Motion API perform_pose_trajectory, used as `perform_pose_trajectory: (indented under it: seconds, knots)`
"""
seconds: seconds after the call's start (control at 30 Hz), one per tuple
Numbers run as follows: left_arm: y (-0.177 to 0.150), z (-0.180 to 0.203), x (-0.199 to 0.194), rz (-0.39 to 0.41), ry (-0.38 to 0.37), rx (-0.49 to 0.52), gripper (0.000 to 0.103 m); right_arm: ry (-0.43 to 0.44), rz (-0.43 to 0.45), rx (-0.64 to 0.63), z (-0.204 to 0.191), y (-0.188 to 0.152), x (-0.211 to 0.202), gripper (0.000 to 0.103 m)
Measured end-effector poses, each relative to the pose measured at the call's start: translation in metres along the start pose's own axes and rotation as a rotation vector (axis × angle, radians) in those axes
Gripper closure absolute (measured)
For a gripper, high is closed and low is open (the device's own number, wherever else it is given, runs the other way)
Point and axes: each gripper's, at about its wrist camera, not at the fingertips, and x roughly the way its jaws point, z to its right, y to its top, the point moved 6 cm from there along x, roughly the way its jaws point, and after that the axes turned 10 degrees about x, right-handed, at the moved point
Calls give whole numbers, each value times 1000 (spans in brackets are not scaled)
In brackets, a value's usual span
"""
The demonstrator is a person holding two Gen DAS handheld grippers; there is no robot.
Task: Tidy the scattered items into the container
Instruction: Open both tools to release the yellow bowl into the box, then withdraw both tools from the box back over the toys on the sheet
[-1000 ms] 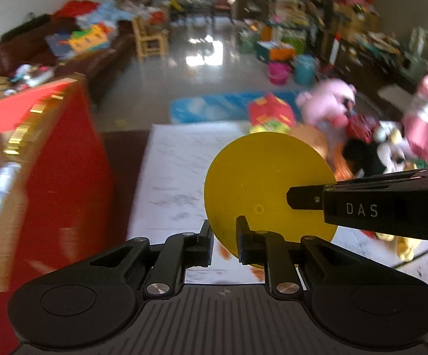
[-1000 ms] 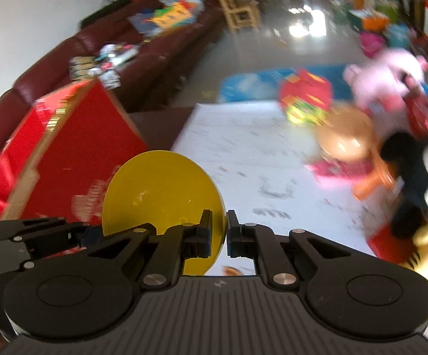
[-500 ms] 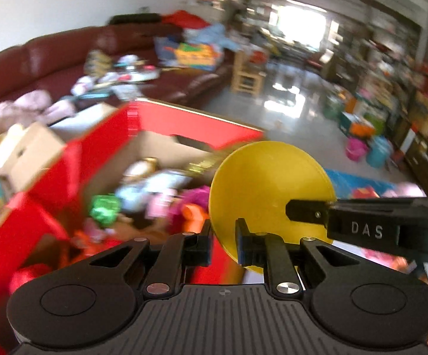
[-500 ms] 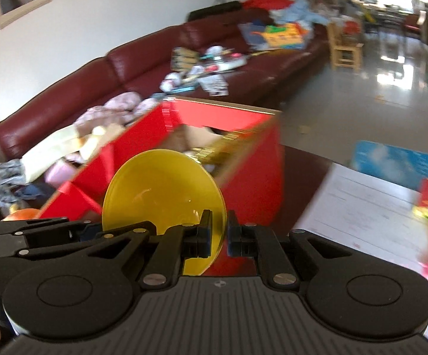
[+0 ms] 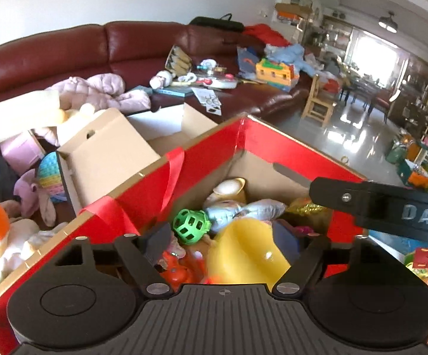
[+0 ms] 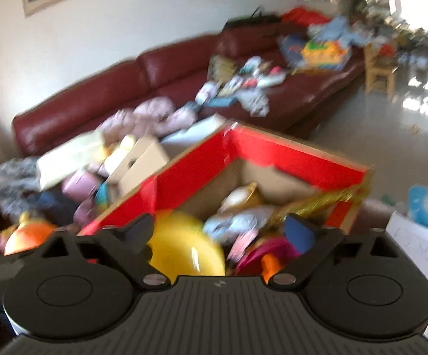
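I have both grippers over the open red cardboard box (image 5: pixel 276 145), and the round yellow plastic disc (image 5: pixel 243 248) sits between their fingers, tipped and blurred, inside the box mouth above the toys already there. The left gripper (image 5: pixel 228 245) is opening, its jaws wide apart with the disc between them but the pads not pressing on it. The right gripper (image 6: pixel 220 236) is opening too, with the same disc (image 6: pixel 184 245) low between its fingers and nothing clamped.

I judge the disc to be light, stiff and thin, with a smooth, glossy face that would slip under flat pads. The rim is the only sensible place to pinch it, edge-on, and two grips on opposite sides of the rim would keep it from swinging. It looks sturdy enough to drop onto the soft pile without harm.

Below it I can make out a green lattice ball (image 5: pixel 191 225), a pale blue soft toy (image 5: pixel 237 210) and an orange toy (image 5: pixel 175 269), but the box floor is buried. The left gripper's body hides the near wall of the box and the disc's lower edge, so I cannot tell whether the disc is resting on anything. The right wrist view is smeared all over, and the shapes in its box are only patches of colour. In the left wrist view, the right gripper's black finger (image 5: pixel 385 210) crosses the far right corner of the box and covers what lies behind it. The dark red leather sofa (image 5: pixel 143 44) behind is heaped with things I cannot sort out.
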Motion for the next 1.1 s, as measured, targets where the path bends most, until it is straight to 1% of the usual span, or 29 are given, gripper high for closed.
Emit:
perform_pose_trajectory:
  seconds: [0.07, 0.13, 0.27, 0.37, 0.67, 0.83, 1.1]
  knots:
    - [-4, 1, 8, -25, -1, 2, 17, 17, -24, -5, 4, -3, 1, 9]
    - [-8, 3, 14, -44, -13, -3, 17, 0, -40, 2, 11, -8, 3, 9]
    - [-17, 14, 16, -58, -5, 18, 15, -21, -77, 19, 20, -20, 7, 9]
    - [-20, 21, 17, -65, -15, 29, 14, -29, -92, 36, 28, -24, 6, 9]
    - [-19, 47, 17, -59, -49, 81, 14, -31, -87, 48, 38, -26, -6, 9]
    - [-19, 71, 12, -52, -74, 129, 13, -44, -67, 77, 53, -24, -20, 8]
    - [-21, 139, 0, -32, -139, 254, 13, -90, -28, 156, 100, -29, -55, 8]
